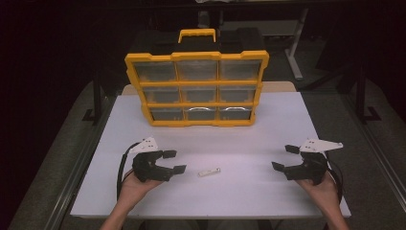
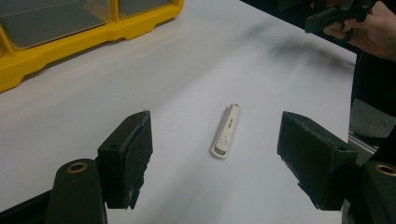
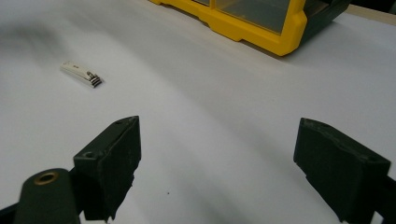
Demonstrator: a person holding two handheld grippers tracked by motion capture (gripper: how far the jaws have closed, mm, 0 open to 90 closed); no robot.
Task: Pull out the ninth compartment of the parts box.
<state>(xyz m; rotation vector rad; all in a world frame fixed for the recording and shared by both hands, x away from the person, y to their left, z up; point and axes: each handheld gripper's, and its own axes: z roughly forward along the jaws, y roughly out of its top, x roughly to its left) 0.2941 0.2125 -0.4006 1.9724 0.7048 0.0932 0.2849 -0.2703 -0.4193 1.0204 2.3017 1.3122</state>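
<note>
The white nail clipper lies flat on the white table, between the two grippers and nearer the left one. The left gripper sits at the clipper's 9 o'clock in the high view, jaws spread wide and holding nothing; in the left gripper view the clipper lies ahead between its jaws, untouched. The right gripper sits at 3 o'clock, well apart, jaws wide and empty. The yellow drawer organizer stands at 12 o'clock.
</note>
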